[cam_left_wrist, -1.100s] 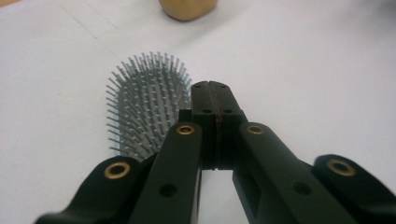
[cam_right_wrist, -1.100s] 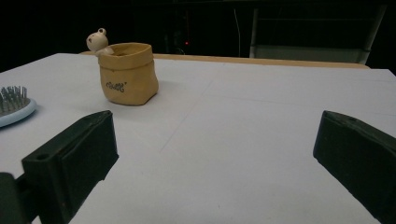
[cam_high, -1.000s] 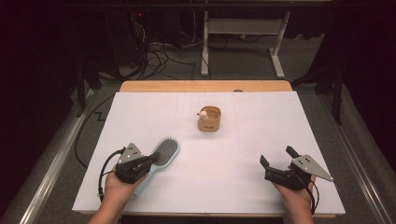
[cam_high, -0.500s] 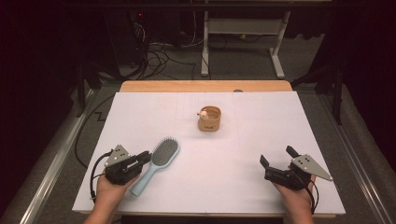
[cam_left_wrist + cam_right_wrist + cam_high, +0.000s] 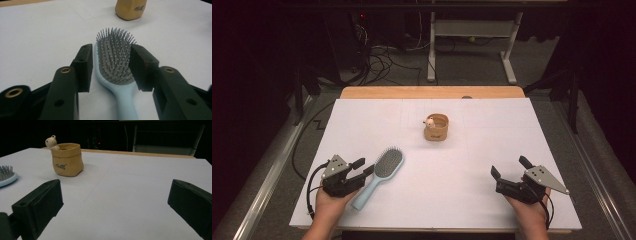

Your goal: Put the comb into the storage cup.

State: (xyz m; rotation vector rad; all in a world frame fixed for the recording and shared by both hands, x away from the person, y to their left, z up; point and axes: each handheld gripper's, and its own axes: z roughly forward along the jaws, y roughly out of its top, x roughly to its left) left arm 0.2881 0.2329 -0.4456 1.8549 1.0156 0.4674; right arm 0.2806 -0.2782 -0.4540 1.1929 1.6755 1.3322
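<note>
Pale blue hairbrush (image 5: 382, 175) flat on the white table (image 5: 472, 200), near-left, bristles up, handle toward the near edge, head toward the far right. Left gripper (image 5: 110, 65) low over the neck of the brush, jaws apart on either side of the bristle head, neither clearly touching it. Right gripper (image 5: 507, 175) near-right, well apart from everything, jaws wide apart, nothing between them. Small tan pot (image 5: 67, 160) with a little animal figure on its rim, upright near the table's middle, far of the brush.

Brush likely light and rigid, smooth plastic, probably a bit slippery. Bristles springy, so a poor place to clamp. Best hold judged to be the neck or handle, squeezed across its width. Pot probably ceramic, so breakable; best kept clear of.
</note>
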